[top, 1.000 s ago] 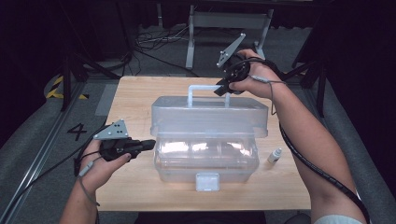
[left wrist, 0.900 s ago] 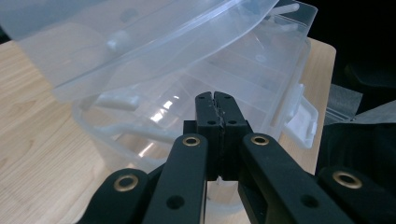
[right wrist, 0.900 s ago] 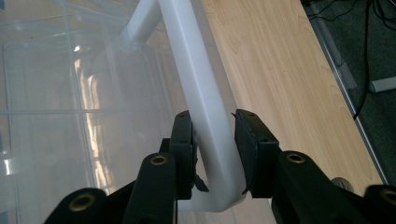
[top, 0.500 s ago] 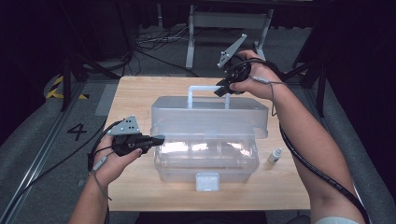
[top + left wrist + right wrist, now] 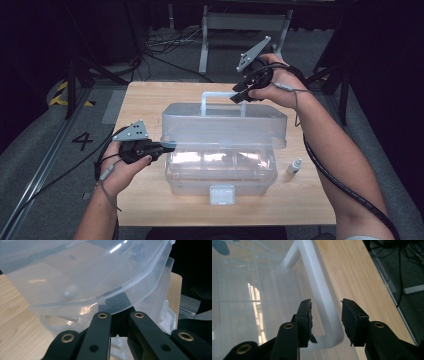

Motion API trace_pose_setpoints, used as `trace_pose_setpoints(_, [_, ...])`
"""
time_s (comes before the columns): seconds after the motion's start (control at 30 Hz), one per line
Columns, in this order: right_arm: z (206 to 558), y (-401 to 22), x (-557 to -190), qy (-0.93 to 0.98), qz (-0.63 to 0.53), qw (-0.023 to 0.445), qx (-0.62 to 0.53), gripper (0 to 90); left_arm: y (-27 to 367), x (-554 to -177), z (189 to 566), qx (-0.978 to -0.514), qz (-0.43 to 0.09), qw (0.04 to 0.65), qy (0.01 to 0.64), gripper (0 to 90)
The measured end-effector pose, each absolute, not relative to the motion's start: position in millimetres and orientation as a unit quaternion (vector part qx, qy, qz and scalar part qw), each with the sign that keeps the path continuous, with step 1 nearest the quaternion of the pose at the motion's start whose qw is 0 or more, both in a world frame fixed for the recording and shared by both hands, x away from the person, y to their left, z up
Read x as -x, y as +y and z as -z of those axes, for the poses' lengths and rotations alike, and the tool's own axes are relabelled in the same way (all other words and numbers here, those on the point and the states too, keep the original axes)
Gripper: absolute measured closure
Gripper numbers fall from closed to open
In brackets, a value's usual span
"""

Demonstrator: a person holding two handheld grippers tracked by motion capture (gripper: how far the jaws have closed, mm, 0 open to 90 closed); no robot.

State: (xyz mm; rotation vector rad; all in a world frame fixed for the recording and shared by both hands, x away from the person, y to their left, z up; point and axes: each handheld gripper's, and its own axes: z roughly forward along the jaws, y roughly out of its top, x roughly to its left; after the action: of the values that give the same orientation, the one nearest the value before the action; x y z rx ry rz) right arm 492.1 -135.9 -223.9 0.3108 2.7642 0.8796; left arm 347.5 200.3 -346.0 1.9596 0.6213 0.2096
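Dark floor, cables and a metal stand ring the wooden table (image 5: 150,107). At its centre stands a clear plastic storage box (image 5: 220,172) with its lid (image 5: 225,125) swung up and a white latch at 6 o'clock. A small dropper bottle (image 5: 294,166) stands just beside the box at 3 o'clock.

The person's right forearm stretches long across the table's right side, wrist bent inward, so the right gripper (image 5: 240,95) reaches the lid's white handle (image 5: 222,97) at 12 o'clock. Its jaws have just been opening; in the right gripper view the handle (image 5: 319,297) runs between the parted pads (image 5: 308,317) without being pinched.

The left hand (image 5: 117,172) comes in low from 7 o'clock, forearm angled up. The left gripper (image 5: 167,146) lies level, jaws closed together, tips against the lid's left edge (image 5: 130,285) at 9 o'clock.
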Motion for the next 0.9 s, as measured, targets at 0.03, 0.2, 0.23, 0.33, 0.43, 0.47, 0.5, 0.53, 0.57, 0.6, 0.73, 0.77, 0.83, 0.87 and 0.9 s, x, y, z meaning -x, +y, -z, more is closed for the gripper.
trace_pose_setpoints(0.03, [222.4,-136.4,-490.0,0.940,-0.302,0.113,-0.108,59.7,200.3,-347.6,345.9,-0.815,-0.085,0.511,0.258,90.0])
trace_pose_setpoints(0.2, [209.6,-144.8,-479.7,0.934,-0.318,0.127,-0.103,59.4,200.6,-348.9,344.6,-0.820,-0.081,0.507,0.254,90.0])
trace_pose_setpoints(0.23, [207.5,-147.6,-476.4,0.932,-0.323,0.129,-0.104,59.6,200.6,-349.0,344.4,-0.820,-0.078,0.507,0.255,90.0])
trace_pose_setpoints(0.33, [202.7,-157.7,-462.7,0.925,-0.335,0.143,-0.104,60.6,201.1,-350.5,343.4,-0.821,-0.078,0.506,0.252,90.0])
trace_pose_setpoints(0.43, [199.4,-167.3,-450.5,0.919,-0.348,0.158,-0.103,60.9,201.1,-351.1,342.7,-0.821,-0.077,0.507,0.252,90.0])
trace_pose_setpoints(0.47, [198.1,-173.5,-442.9,0.916,-0.354,0.161,-0.103,61.3,201.2,-351.4,342.5,-0.821,-0.077,0.507,0.252,90.0])
trace_pose_setpoints(0.5, [197.5,-177.4,-438.4,0.914,-0.357,0.162,-0.104,61.9,201.4,-351.8,342.3,-0.821,-0.075,0.507,0.251,90.0])
trace_pose_setpoints(0.53, [197.5,-177.4,-438.4,0.914,-0.357,0.162,-0.104,61.9,201.4,-351.8,342.3,-0.821,-0.075,0.507,0.251,90.0])
trace_pose_setpoints(0.57, [196.3,-188.5,-426.3,0.910,-0.365,0.166,-0.106,62.8,201.4,-351.9,341.9,-0.822,-0.075,0.506,0.251,90.0])
trace_pose_setpoints(0.6, [196.1,-194.4,-420.3,0.907,-0.371,0.165,-0.108,64.4,201.3,-352.1,341.6,-0.821,-0.076,0.506,0.251,90.0])
trace_pose_setpoints(0.73, [197.5,-209.5,-402.8,0.899,-0.388,0.168,-0.116,67.3,201.1,-352.8,339.9,-0.823,-0.080,0.503,0.249,90.0])
trace_pose_setpoints(0.77, [198.9,-213.6,-397.3,0.896,-0.395,0.166,-0.117,68.6,201.2,-353.1,339.8,-0.823,-0.080,0.504,0.250,90.0])
trace_pose_setpoints(0.83, [202.1,-219.1,-389.1,0.895,-0.400,0.162,-0.116,70.6,201.4,-353.6,339.9,-0.822,-0.077,0.506,0.250,90.0])
trace_pose_setpoints(0.87, [203.5,-221.2,-386.3,0.895,-0.401,0.159,-0.117,71.9,201.4,-353.5,339.7,-0.823,-0.077,0.505,0.250,90.0])
trace_pose_setpoints(0.9, [205.2,-223.2,-384.0,0.895,-0.401,0.155,-0.117,72.3,201.2,-353.2,339.5,-0.822,-0.081,0.505,0.251,90.0])
